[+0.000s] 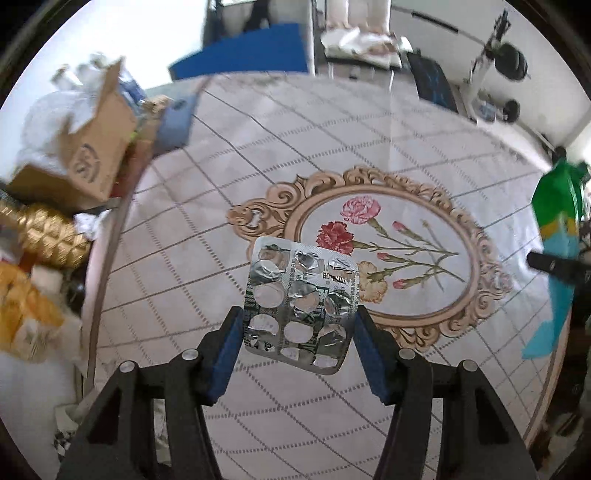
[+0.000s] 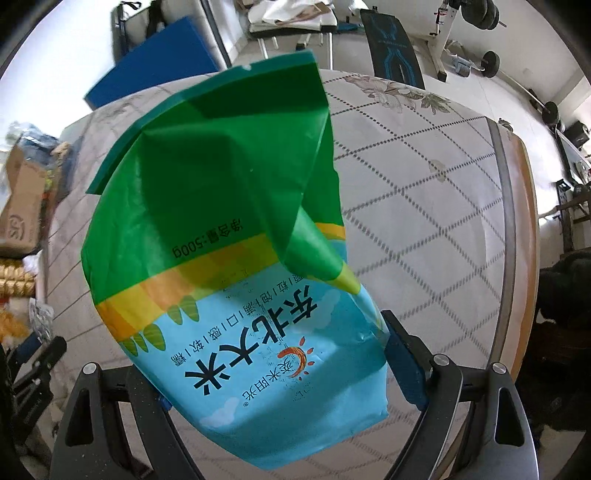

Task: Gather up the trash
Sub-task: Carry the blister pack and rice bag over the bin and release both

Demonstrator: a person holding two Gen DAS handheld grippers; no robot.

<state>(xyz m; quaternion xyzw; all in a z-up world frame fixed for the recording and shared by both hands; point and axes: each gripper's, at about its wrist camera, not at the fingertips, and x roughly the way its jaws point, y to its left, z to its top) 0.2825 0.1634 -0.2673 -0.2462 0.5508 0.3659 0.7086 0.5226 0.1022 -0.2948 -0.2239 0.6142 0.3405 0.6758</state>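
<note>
My left gripper [image 1: 297, 332] is shut on a used silver blister pack [image 1: 301, 301], held by its side edges above the table's patterned cloth [image 1: 221, 184]. My right gripper [image 2: 275, 363] is shut on an empty green and blue rice bag [image 2: 229, 240], held above the table; the bag hides the left finger's tip. The same bag shows at the right edge of the left wrist view [image 1: 557, 240]. The left gripper with the blister pack shows small at the left edge of the right wrist view [image 2: 38, 321].
A pile of trash lies past the table's left edge: a cardboard box [image 1: 92, 147], a gold textured object [image 1: 48, 232] and yellow wrappers [image 1: 26, 314]. A blue mat [image 1: 243, 51] and exercise gear [image 2: 443, 29] stand beyond the table.
</note>
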